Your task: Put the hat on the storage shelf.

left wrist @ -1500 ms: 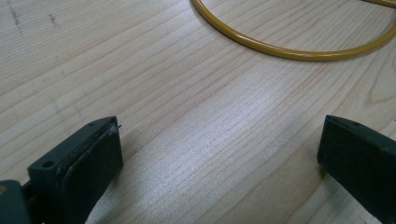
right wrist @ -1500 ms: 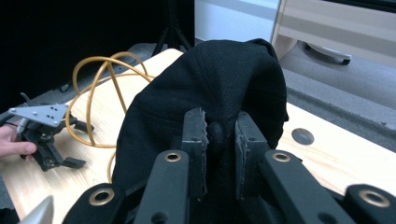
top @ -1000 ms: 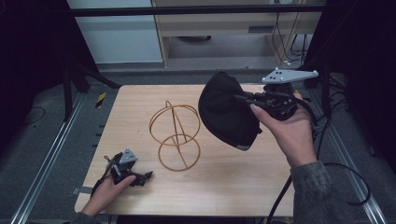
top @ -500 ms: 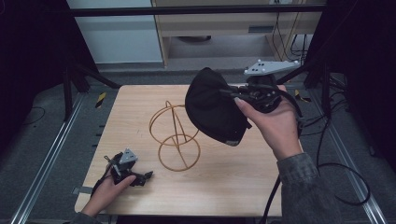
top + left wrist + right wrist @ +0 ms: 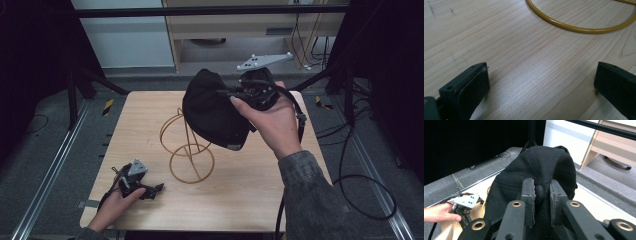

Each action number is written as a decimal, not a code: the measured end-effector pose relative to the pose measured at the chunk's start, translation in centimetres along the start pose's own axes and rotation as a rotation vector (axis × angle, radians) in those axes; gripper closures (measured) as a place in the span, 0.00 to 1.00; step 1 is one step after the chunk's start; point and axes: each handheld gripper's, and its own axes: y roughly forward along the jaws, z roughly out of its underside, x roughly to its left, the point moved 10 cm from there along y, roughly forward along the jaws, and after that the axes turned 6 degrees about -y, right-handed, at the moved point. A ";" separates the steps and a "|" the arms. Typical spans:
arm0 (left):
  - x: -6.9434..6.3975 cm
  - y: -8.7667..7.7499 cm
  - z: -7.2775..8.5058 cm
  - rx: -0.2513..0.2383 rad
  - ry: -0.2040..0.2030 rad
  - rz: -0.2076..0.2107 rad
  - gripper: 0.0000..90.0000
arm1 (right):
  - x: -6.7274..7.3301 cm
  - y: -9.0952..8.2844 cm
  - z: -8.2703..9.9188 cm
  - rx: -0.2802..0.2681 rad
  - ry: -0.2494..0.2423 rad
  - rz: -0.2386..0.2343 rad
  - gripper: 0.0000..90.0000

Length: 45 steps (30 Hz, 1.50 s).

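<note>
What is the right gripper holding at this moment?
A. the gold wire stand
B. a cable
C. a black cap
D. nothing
C: the right gripper pinches a fold of the black cap, lifted above the wire stand.

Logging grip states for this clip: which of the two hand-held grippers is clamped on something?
The right hand-held gripper, pinching the black fabric cap; the left hand-held gripper rests open on the wooden table.
</note>
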 end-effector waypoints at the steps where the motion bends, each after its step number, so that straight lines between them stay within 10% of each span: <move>1: 0.0 0.0 0.0 0.000 0.001 0.001 0.00 | 0.1 0.2 -0.2 0.003 0.000 -0.003 0.86; 45: -0.1 0.2 -0.2 0.007 0.010 0.010 0.00 | 4.3 7.9 -2.7 0.132 -0.068 -0.094 0.85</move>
